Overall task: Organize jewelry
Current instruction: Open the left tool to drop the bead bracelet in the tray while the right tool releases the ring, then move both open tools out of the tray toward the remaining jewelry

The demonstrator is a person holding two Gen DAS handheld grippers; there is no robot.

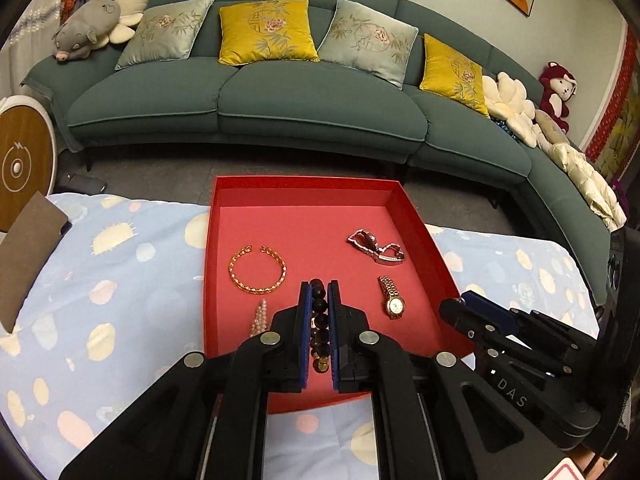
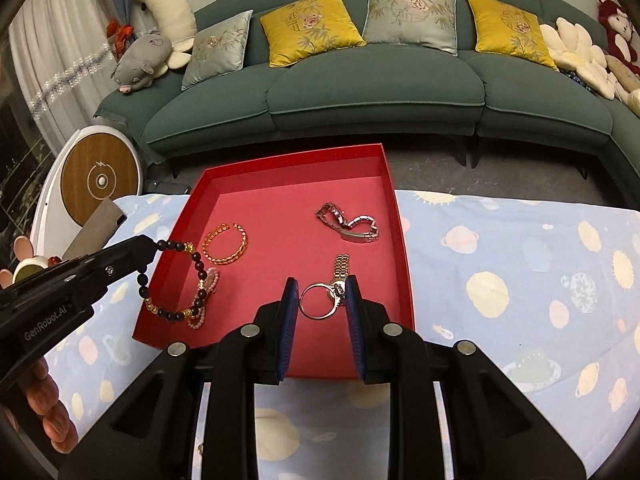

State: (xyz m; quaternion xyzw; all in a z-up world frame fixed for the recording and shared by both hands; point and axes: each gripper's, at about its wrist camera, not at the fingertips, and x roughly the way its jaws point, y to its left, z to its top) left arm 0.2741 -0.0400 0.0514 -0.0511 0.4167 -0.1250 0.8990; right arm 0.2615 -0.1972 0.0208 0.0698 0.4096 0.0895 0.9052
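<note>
Both grippers hold jewelry over the red tray.
L wrist: left gripper [image 1: 319,292] pinches dark bead bracelet [image 1: 319,322] above red tray [image 1: 304,196]; gold bangle [image 1: 257,270] at 10 o'clock. R wrist: right gripper [image 2: 322,294] clamps silver ring [image 2: 318,301], gold watch [image 2: 341,266] at 12.

Teal sofa [image 1: 248,96] — yellow cushions [image 1: 266,32]

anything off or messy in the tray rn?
Nothing damaged or spilled. The silver watch lies crumpled on its side in the red tray, and the gold watch is askew. Other pieces lie flat.
</note>
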